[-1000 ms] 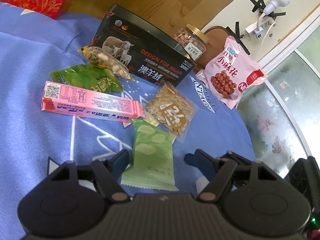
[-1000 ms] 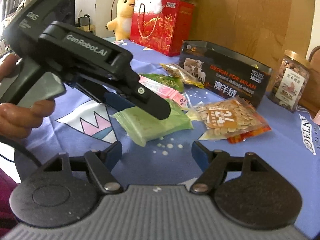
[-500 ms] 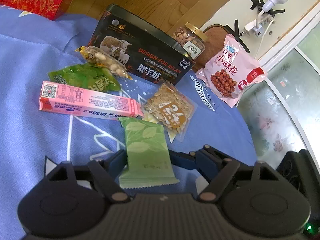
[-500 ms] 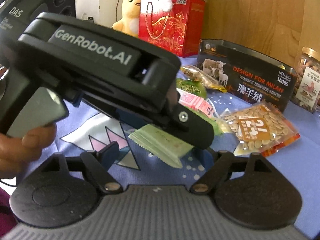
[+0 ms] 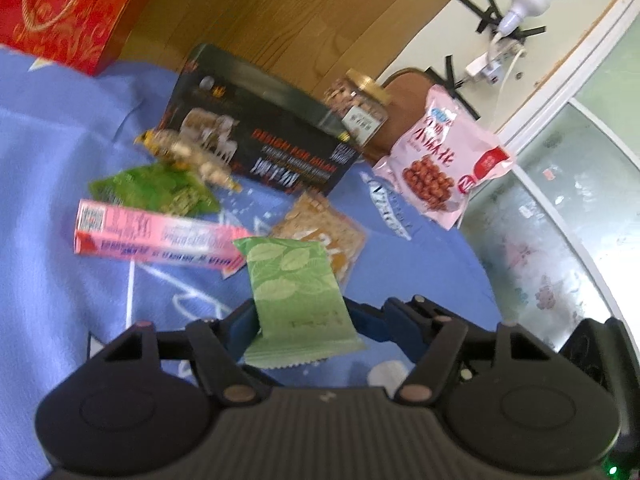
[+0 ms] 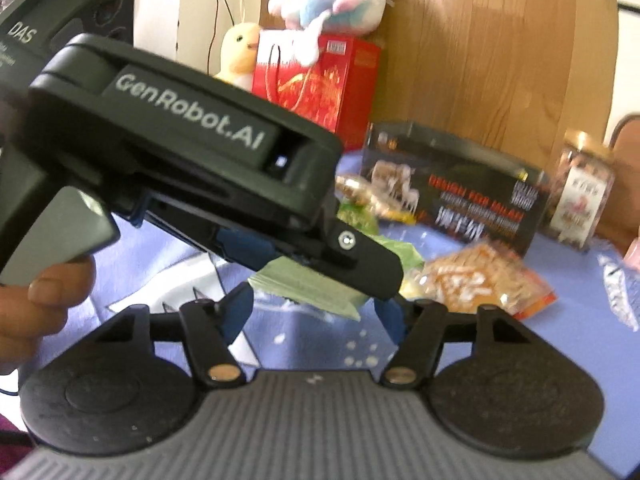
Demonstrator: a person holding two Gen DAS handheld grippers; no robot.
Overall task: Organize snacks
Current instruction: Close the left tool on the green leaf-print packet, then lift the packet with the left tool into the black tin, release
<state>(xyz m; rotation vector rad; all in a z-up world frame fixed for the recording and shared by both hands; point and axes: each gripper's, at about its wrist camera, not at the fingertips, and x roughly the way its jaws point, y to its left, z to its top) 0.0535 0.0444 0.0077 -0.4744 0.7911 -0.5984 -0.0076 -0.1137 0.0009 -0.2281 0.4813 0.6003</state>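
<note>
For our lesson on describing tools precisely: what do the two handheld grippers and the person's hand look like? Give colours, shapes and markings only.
Each gripper has a ribbed grey base, two round black discs and black linkage arms with brass-coloured pivots. The left gripper and right gripper have dark blue fingers. The left unit's black body reads GenRobot.AI and DAS in white, with a grey trigger. The hand is bare.

a shiny plastic green packet is pinched between the matt black left tongs. soft blue cloth is spread under them. past them, a glossy pink box and smooth brown wood are seen.
</note>
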